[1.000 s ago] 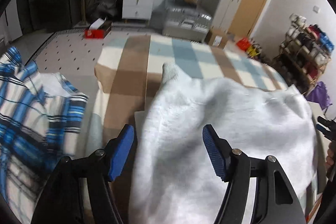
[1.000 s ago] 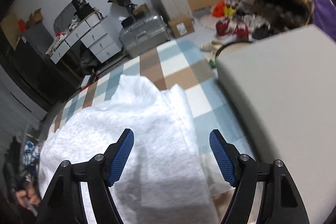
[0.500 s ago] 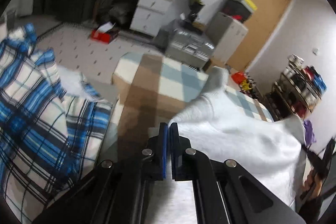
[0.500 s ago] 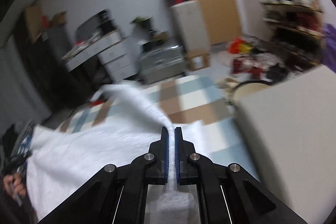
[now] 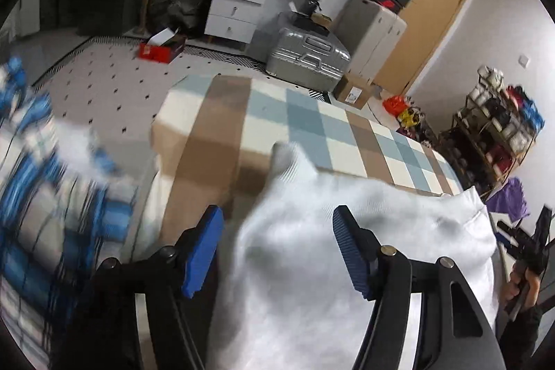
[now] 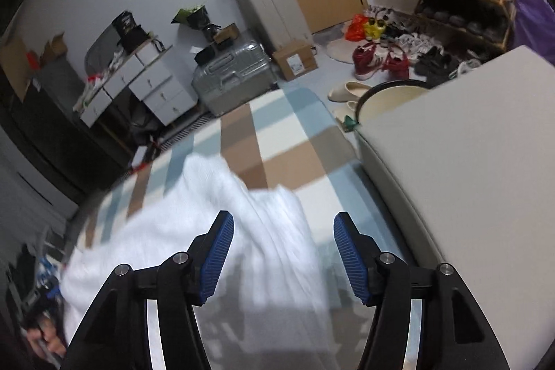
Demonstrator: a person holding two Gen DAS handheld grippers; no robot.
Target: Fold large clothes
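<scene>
Both the left gripper [image 5: 274,248] and right gripper [image 6: 282,255] have just been opening and stand apart above the white garment [image 5: 347,266] lying on the checked blanket [image 5: 312,123]. Only the left view shows the blue plaid shirt [image 5: 38,214]; only the right shows the grey cushion [image 6: 468,162].

White garment [image 5: 305,266], blue-brown-cream checked cover [image 5: 312,123], blue-white plaid shirt [image 5: 41,214]

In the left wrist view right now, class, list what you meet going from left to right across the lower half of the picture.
Blue plaid garment → left gripper's left blue finger → white fleece garment → right blue finger → the person's other hand holding the right gripper.
</scene>
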